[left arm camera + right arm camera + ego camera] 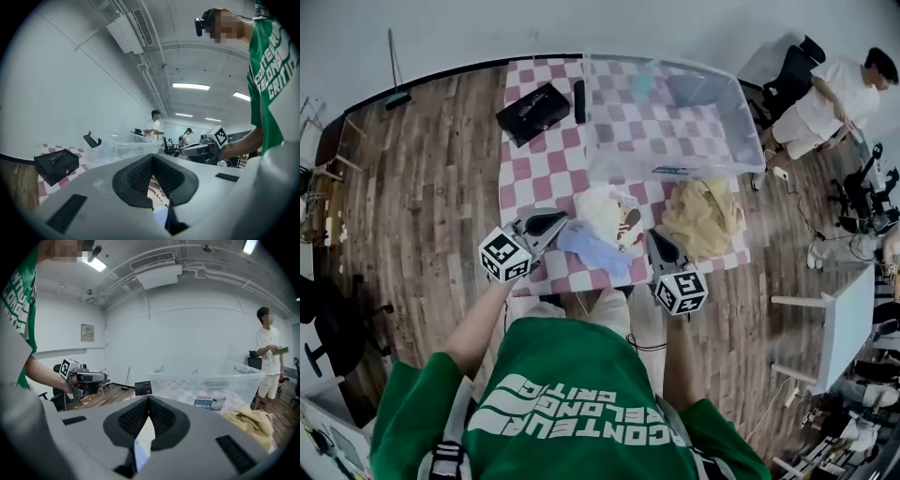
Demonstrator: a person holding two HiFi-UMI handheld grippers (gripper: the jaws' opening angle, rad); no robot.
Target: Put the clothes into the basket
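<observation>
At the far left of the checked table (546, 178) sits a black box (533, 111). Nearer you, your left gripper (551, 223) hovers at the table's near edge with its jaws pressed together and nothing between them. Its tip is just beside the blue garment (592, 248). The white garment (602, 208) lies bunched against the blue one, between your two grippers. Your right gripper (657, 240) is also closed tight and empty, tilted slightly down, with its tip near the white garment. To its right lies the yellow garment (703, 217), crumpled in a heap. All three pieces are on the table in front of the basket (727, 112), a clear bin at the far right. A person (834, 94) is beyond it.
</observation>
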